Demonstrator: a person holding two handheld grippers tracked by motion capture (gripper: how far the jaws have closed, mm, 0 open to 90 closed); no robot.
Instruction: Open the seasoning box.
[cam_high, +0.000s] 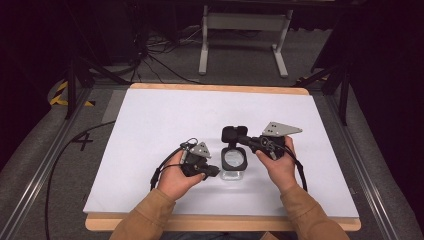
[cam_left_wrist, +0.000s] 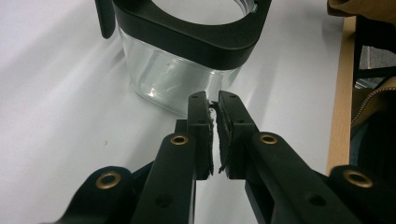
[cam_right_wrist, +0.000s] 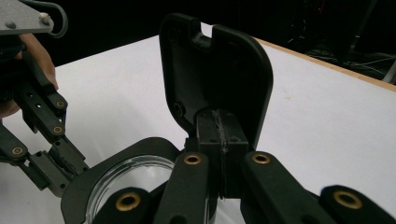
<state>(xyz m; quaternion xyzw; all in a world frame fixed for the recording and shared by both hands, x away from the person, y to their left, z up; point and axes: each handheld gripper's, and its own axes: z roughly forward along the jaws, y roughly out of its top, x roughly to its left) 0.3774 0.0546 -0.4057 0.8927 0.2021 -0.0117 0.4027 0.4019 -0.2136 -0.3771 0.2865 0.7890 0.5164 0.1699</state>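
Note:
A clear glass jar (cam_high: 235, 161) with a black collar (cam_left_wrist: 187, 39) stands on the white table. Its black hinged lid (cam_high: 233, 134) is flipped up and stands open behind the mouth. My right gripper (cam_high: 243, 140) comes in from the right, jaws shut together, with the tips against the lower inside face of the lid (cam_right_wrist: 215, 70). I cannot tell whether they pinch any part of it. My left gripper (cam_high: 216, 171) sits low at the jar's left. In the left gripper view its jaws (cam_left_wrist: 212, 100) are almost together, empty, just short of the glass base (cam_left_wrist: 159, 81).
The white table top (cam_high: 165, 125) stretches wide to the left and far side. Its wooden front edge (cam_high: 225, 224) is near the person's sleeves. A white metal stand (cam_high: 245, 22) and cables lie on the floor beyond the table.

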